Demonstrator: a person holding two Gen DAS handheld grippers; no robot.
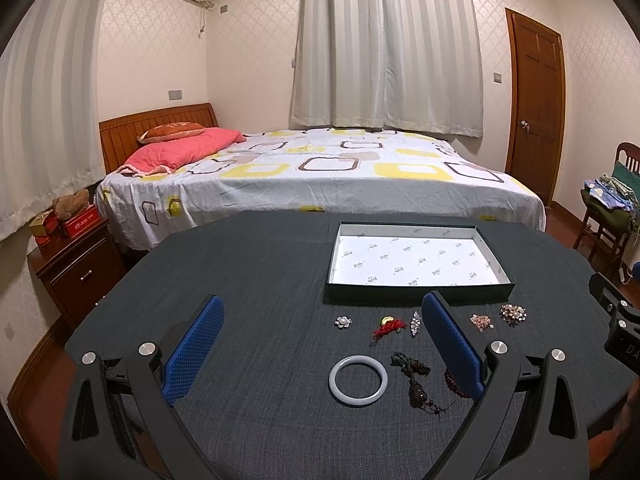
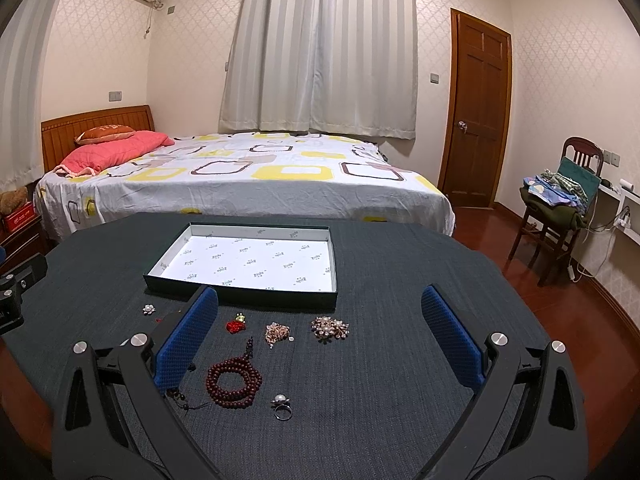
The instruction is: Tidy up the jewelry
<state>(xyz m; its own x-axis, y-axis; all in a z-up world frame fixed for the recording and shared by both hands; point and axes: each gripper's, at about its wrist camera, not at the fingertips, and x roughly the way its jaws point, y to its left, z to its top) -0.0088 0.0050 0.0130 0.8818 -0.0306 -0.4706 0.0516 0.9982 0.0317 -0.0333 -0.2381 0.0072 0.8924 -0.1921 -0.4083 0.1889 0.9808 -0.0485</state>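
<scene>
Left wrist: bangle (image 1: 358,380) between wide-spread gripper (image 1: 323,314) fingers, untouched; right gripper (image 2: 319,306) wide

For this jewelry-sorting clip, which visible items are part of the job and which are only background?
Job: tray, white bangle, bead bracelet, pearl ring, large brooch, red charm.

Background: bed, door, chair, nightstand.

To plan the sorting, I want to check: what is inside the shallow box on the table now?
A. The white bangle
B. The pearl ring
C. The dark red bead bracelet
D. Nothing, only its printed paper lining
D: the box shows only its printed white lining, with the jewelry lying outside on the cloth.
</scene>
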